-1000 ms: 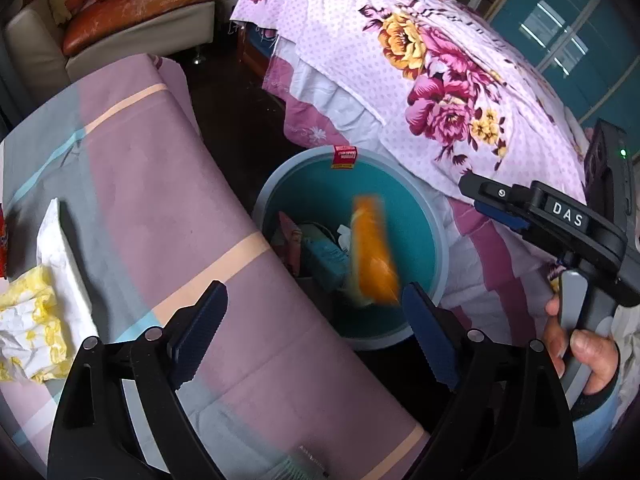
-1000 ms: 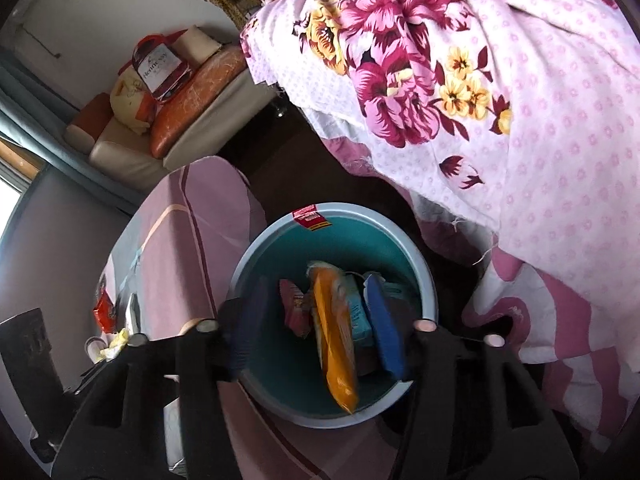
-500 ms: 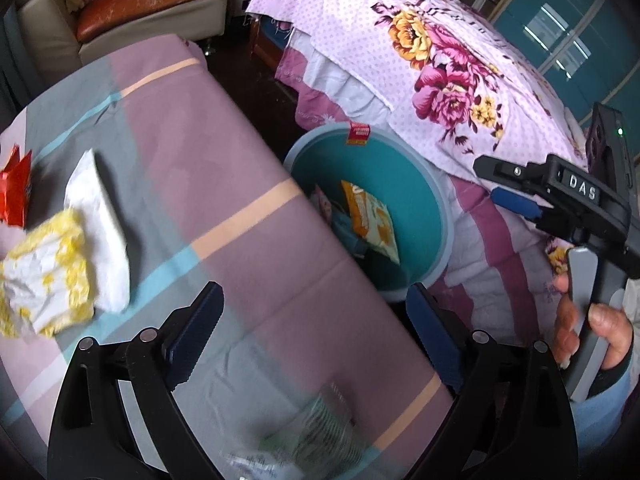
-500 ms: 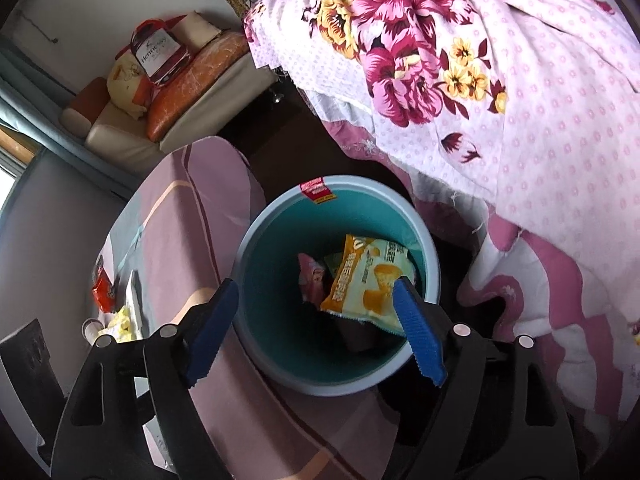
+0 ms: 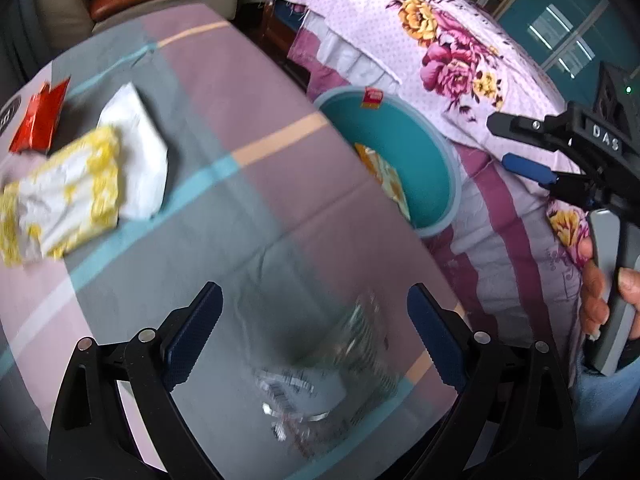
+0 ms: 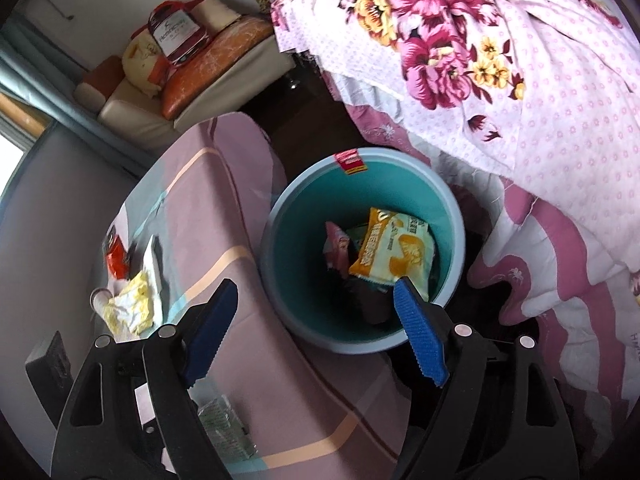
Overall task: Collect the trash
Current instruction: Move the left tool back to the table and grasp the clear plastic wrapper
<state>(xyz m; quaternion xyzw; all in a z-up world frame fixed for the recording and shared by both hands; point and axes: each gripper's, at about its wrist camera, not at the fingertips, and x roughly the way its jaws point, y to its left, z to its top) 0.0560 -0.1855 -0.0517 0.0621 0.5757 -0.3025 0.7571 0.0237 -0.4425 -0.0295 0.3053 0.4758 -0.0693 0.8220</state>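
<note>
A teal bin (image 6: pixel 304 216) stands between the table and the bed, holding an orange snack bag (image 6: pixel 394 254) and other wrappers. It also shows in the left wrist view (image 5: pixel 432 148). My right gripper (image 6: pixel 316 336) is open and empty above the bin's near rim. My left gripper (image 5: pixel 314 336) is open and empty over the table, above a blurred clear plastic wrapper (image 5: pixel 324 376). A yellow-and-white wrapper (image 5: pixel 60 196), a white packet (image 5: pixel 138 160) and a red wrapper (image 5: pixel 38 120) lie on the table's left side.
The table wears a pink, grey and blue checked cloth (image 5: pixel 240 128). A bed with a floral quilt (image 6: pixel 500 60) lies right of the bin. A sofa with cushions (image 6: pixel 192 64) stands at the back. The right gripper shows in the left view (image 5: pixel 560 148).
The orange bag fell from the right gripper and settled in the bin. My left gripper moved back over the table, toward the clear wrapper. My right gripper rose slightly.
</note>
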